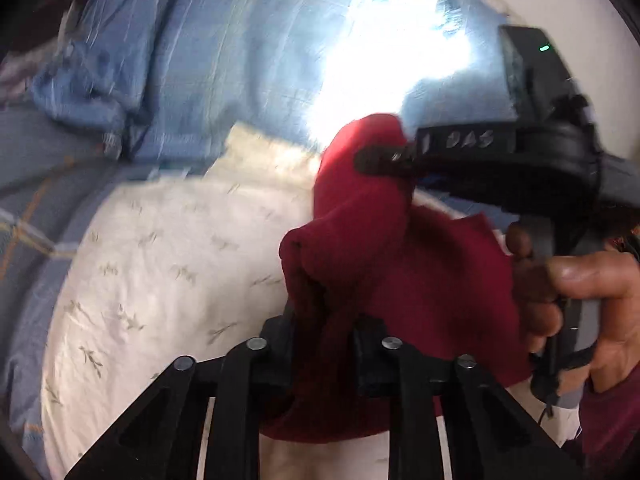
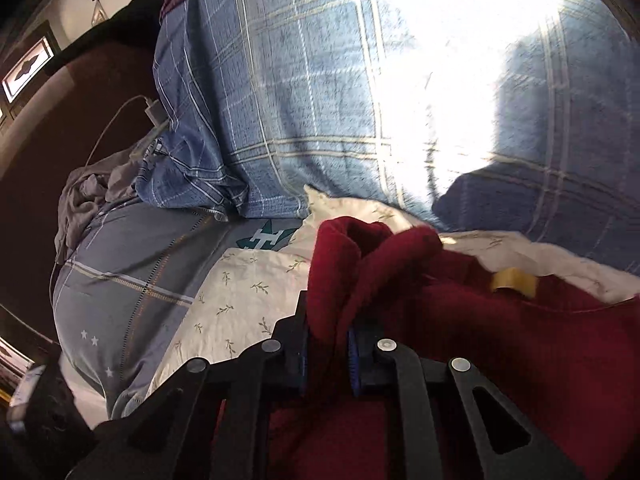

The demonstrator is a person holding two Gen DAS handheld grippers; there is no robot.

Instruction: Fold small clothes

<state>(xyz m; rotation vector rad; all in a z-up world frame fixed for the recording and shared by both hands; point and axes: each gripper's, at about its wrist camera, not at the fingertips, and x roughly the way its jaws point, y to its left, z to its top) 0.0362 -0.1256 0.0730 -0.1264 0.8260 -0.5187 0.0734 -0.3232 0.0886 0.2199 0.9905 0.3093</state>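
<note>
Pinching a soft dark-red knit garment (image 1: 400,264), the left gripper (image 1: 324,332) clamps one bunched fold. Right gripper (image 2: 328,344) clamps another, above the white leaf-print sheet (image 2: 240,292) on the bed

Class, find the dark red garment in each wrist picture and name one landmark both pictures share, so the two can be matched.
Left wrist view: the dark red garment fills the centre and lower right, pinched in the left claw and in the right claw above.
Right wrist view: it fills the lower right, bunched in the right claw.
Shared landmark: the white leaf-print cloth under it.
</note>
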